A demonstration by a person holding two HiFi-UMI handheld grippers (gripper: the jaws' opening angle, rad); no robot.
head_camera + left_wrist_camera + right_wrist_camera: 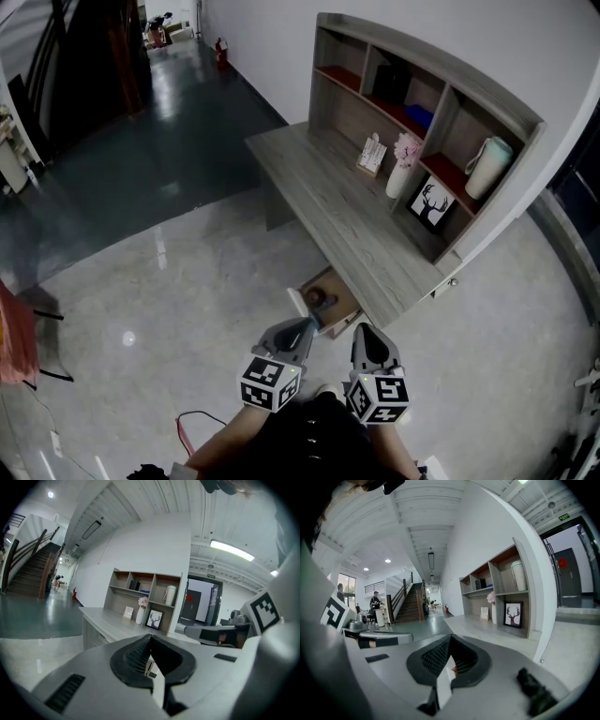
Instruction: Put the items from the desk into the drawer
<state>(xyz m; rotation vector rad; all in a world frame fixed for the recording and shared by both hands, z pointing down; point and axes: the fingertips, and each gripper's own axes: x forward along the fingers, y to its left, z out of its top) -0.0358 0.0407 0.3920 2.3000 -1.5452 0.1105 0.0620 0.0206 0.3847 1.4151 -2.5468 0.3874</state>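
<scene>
Both tools are empty, so this looks like the approach for another pick. The left tool [311, 325] has its jaws closed tip to tip with nothing between them, and so does the right tool [361, 330]. They are side by side, pointing slightly down.

The drawer [339, 292] is pulled out just beyond the tool tips, under the near end of the surface [328, 187]. It holds a small dark round thing [317, 298] and something bluish beside it, both too small to name.

The things that seem left to move are well ahead of the tools, at the back of the surface. A small card stand [372, 155] is just beside a white vase [400, 178] of pink flowers. To the right of the vase, a framed deer picture [432, 202] stands in the lowest shelf compartment. A pale lidded cup [487, 167] is on the shelf above it.

The next move probably means stepping closer, opening one tool, and reaching over the open drawer. The vase is upright and likely top-heavy, so a low grip on its body would be safest.
</scene>
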